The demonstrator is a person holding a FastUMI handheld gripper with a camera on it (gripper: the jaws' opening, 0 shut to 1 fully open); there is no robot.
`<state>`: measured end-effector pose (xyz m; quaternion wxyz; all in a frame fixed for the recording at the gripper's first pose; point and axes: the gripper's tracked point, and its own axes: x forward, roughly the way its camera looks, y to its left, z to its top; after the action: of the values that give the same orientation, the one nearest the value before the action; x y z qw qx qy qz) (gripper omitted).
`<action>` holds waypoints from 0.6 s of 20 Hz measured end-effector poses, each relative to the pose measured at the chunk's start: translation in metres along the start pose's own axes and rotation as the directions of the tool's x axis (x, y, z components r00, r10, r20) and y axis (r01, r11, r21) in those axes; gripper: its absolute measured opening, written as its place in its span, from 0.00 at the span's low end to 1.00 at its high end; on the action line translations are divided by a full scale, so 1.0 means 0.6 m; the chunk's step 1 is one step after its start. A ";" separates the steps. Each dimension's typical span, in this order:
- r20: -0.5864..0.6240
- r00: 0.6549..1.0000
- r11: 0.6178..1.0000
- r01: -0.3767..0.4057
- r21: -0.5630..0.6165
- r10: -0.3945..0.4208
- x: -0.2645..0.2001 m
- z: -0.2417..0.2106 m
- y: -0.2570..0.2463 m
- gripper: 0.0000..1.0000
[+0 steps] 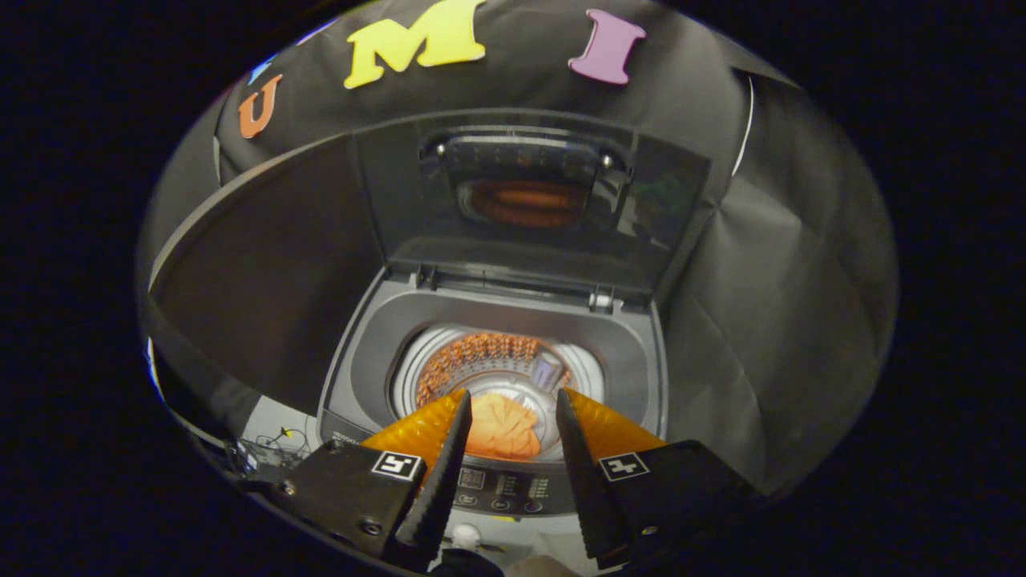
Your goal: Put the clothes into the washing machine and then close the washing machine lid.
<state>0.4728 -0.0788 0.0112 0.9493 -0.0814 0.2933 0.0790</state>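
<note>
In the gripper view, the gripper [506,409] stands with its two fingers spread apart and nothing between them; it is released. Through the gap I see an orange cloth [501,426] that lies already down in the drum [481,361] of the top-loading washing machine [625,353], ahead of the fingertips and lower than them.

So the clothes part looks done, in my judgement, and the lid [529,200] is what matters now. It stands upright, hinged at the far edge of the opening, well beyond the fingers and higher than them, its long axis running from left to right. To close it the gripper must go forward and up over the drum, then bring the top edge toward itself.

The near part of the control panel [501,485] is partly covered by the fingers. The bottom of the drum is covered by the cloth. Whether more clothes wait outside the machine I cannot tell.
</note>
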 end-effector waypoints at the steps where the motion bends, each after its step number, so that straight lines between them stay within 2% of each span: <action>1: 0.028 1.000 1.000 0.003 -0.007 -0.003 -0.012 0.014 -0.001 0.67; 9: 0.221 0.975 1.000 0.016 -0.017 -0.012 -0.115 0.106 0.004 0.67; 12: 0.289 0.956 0.999 0.045 -0.019 -0.037 -0.149 0.142 -0.004 0.67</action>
<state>0.4469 -0.0734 0.1318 0.9822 -0.0872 0.1487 0.0741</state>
